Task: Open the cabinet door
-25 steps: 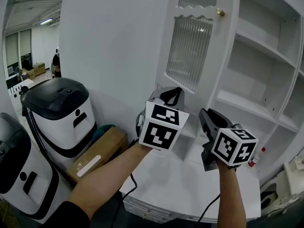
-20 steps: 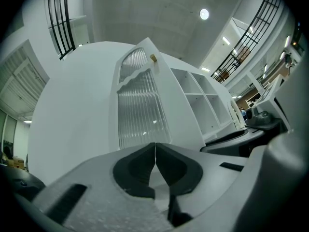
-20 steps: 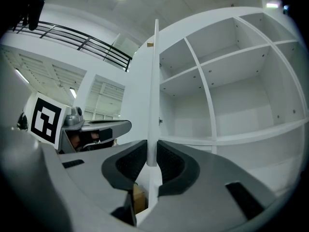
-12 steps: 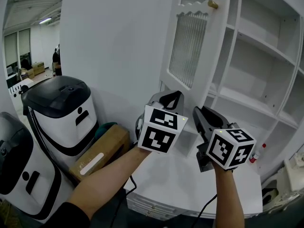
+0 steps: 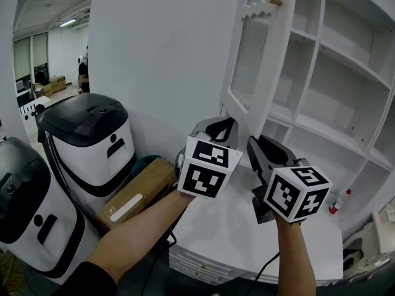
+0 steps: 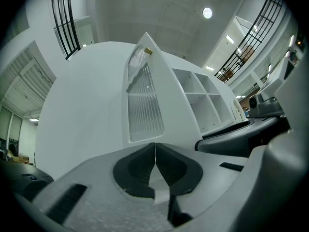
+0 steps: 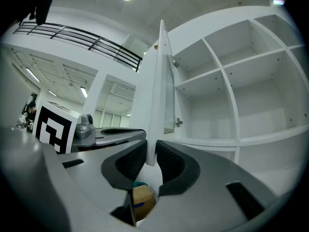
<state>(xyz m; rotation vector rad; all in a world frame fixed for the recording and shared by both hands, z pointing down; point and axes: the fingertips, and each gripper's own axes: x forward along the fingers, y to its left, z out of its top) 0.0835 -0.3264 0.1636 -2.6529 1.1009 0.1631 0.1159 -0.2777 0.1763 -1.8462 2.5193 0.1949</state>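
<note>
1. The door (image 5: 262, 60) stands swung out from the cabinet (image 5: 345, 73).
2. The right tool (image 7: 149, 153) pinches the door's lower edge, jaws narrow.
3. The left tool (image 6: 155, 151) is closed tight, empty.

cabinet door (image 5: 256, 54) swung further open: a second ago its ribbed glass face was broad, now it is narrow, close to edge-on, up above the left gripper (image 5: 222, 125). Brass knob (image 5: 275, 0) went up and a bit left, now near the frame top. More of the shelves (image 5: 345, 60) is uncovered to the right of the left gripper. right gripper (image 5: 254, 143) moved left, closer to the left gripper, with the door's lower edge between its jaws. View also shifted: the black-and-white appliance (image 5: 92, 140) and cardboard box (image 5: 136, 193) slid nearer the left gripper.
</note>
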